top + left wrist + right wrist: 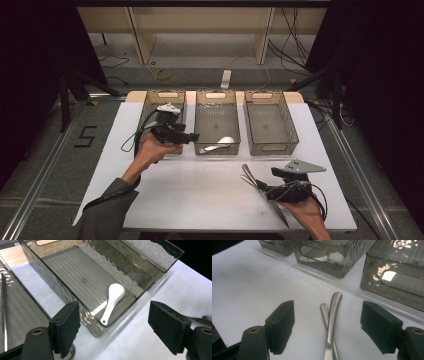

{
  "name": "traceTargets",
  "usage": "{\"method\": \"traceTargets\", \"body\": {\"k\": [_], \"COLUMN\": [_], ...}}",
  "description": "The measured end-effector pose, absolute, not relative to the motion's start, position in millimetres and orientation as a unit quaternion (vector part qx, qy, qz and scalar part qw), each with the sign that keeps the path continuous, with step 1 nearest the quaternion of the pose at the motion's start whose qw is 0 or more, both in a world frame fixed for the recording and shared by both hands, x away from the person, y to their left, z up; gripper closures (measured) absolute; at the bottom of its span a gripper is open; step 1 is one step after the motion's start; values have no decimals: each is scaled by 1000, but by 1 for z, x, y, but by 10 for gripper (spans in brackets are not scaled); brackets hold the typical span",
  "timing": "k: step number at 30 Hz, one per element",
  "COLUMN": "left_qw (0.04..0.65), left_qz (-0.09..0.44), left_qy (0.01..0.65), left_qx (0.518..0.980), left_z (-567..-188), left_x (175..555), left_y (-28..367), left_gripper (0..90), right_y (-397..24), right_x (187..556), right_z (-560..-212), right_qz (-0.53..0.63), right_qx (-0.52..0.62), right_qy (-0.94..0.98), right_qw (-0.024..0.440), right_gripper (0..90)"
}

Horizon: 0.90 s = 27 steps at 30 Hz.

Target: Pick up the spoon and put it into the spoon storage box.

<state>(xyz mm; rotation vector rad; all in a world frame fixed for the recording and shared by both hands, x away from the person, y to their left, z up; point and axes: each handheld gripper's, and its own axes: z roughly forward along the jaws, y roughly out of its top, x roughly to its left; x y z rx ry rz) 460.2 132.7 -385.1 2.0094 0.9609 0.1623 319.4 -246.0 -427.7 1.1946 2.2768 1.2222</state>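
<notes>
Jaws of the left gripper (113,327) are standing wide apart with nothing between them, hovering by the near end of the middle bin (217,150). A white spoon (112,302) is lying inside that bin on its ribbed floor, bowl pointing away from the gripper and handle toward the bin's near wall. In the high view the left hand (152,150) is holding its gripper (192,137) over the gap between the left bin (149,107) and the middle one, jaws pointing toward the spoon (220,144).

The right gripper (327,327) is also standing wide, gripping nothing, hovering low over two metal utensil handles (332,320) that are lying crossed on the white table (249,290). The handles are sitting between its jaws, apparently untouched by either pad, though their lower ends are running out of the frame. In the high view the right gripper (267,187) is resting near the table's front edge, with the right bin (270,147) just beyond it.
</notes>
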Motion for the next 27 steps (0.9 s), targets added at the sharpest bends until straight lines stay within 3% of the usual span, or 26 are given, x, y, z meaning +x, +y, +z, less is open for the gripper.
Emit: {"method": "traceTargets", "body": {"k": [12,27], "left_qw": [474,488], "left_qz": [66,74], "left_qy": [388,383], "left_qx": [788,781], "left_z": [-390,-405], "left_x": [423,392], "left_y": [171,185], "left_gripper": [235,206], "right_y": [-236,-228], "right_x": [342,362], "right_z": [-432,-435], "right_qz": [337,295], "right_qx": [399,401], "right_qy": [845,862], "right_qw": [109,91], "right_gripper": [307,316]}}
